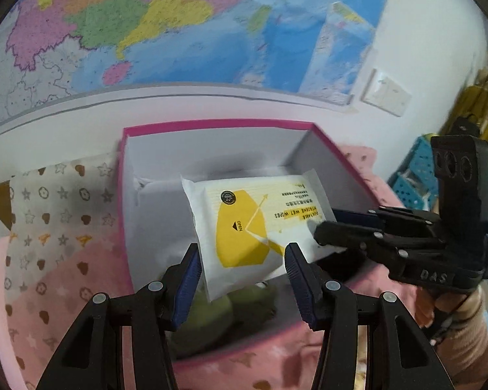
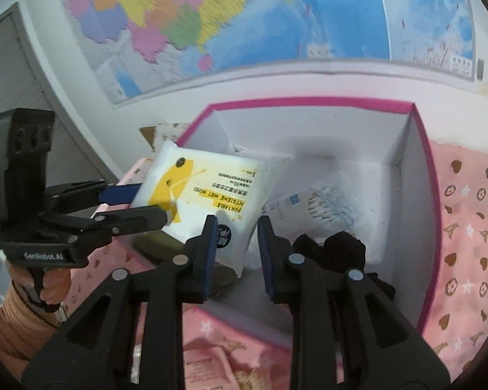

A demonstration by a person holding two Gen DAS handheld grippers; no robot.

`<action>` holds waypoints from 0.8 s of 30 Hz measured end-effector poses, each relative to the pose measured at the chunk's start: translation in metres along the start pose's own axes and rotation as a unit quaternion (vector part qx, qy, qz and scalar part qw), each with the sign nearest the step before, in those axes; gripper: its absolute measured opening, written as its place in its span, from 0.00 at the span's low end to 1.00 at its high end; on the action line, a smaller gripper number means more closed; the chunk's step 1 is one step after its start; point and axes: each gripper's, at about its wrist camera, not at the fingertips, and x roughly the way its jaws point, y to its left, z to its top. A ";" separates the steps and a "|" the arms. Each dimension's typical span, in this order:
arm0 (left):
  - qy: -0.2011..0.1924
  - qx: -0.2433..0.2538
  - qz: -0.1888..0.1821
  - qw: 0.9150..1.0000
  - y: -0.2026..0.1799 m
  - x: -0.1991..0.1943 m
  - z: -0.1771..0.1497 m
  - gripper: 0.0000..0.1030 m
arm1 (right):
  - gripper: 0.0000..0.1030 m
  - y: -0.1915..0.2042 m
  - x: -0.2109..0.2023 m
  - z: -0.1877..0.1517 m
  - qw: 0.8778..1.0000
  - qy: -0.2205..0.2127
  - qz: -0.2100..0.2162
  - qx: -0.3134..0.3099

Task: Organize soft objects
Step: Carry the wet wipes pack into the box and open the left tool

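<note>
Wet wipes in a white and yellow pack (image 1: 260,224) hang in the air, tilted, over the near-left part of a pink-rimmed box (image 1: 218,124) with white inner walls. Both tools meet at this pack.

The left gripper (image 1: 242,253) stands at a moderate width and has the pack's lower end between its blue pads. Seen from the right wrist camera, one of its fingers lies over the printed face and the other behind the pack's edge, so it clamps the pack. A hand (image 2: 53,287) in a peach sleeve (image 2: 13,318) holds this tool.

The right gripper (image 2: 237,230) is set narrow and straddles the opposite corner of the pack. Its left pad overlaps the wrapper. Its right pad sits just beside the wrapper's edge, and I cannot tell whether it presses there. From the left wrist camera, one of its fingers lies across the front of the pack's end and the blue one behind it.

Below the pack, at the box's near wall, lies an olive-green soft thing (image 1: 218,305), partly hidden. A black soft bundle (image 2: 335,247) lies in the box near the right fingers, and a flat white packet with blue print (image 2: 325,208) lies on the box floor beyond it. The box stands on a pink patterned cloth (image 2: 465,227). A coloured map (image 1: 146,16) hangs on the wall behind.
</note>
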 end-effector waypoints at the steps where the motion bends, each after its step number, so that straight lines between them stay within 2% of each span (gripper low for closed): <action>1: 0.004 -0.004 0.004 1.000 0.003 0.006 0.002 0.51 | 0.38 -0.001 0.006 0.002 1.000 0.004 -0.017 0.001; 2: 0.005 -0.010 0.014 1.000 0.007 0.010 0.003 0.51 | 0.42 -0.003 0.011 0.002 1.000 0.007 -0.025 0.003; 5: -0.003 -0.023 0.036 0.999 0.012 0.014 0.003 0.51 | 0.43 -0.007 0.011 -0.002 1.000 0.003 -0.019 0.013; 10: -0.026 -0.014 0.033 0.999 0.007 -0.003 -0.009 0.51 | 0.43 0.002 -0.013 -0.015 1.000 -0.014 0.001 -0.004; 17: -0.054 -0.002 -0.012 0.998 -0.006 -0.044 -0.031 0.53 | 0.44 0.010 -0.058 -0.037 0.999 -0.039 0.032 -0.012; 21: -0.059 0.010 -0.032 0.998 -0.020 -0.060 -0.041 0.56 | 0.44 0.011 -0.081 -0.048 0.998 -0.054 0.045 -0.008; 24: -0.055 0.019 -0.047 0.997 -0.028 -0.067 -0.052 0.57 | 0.44 0.014 -0.096 -0.060 0.996 -0.059 0.071 -0.004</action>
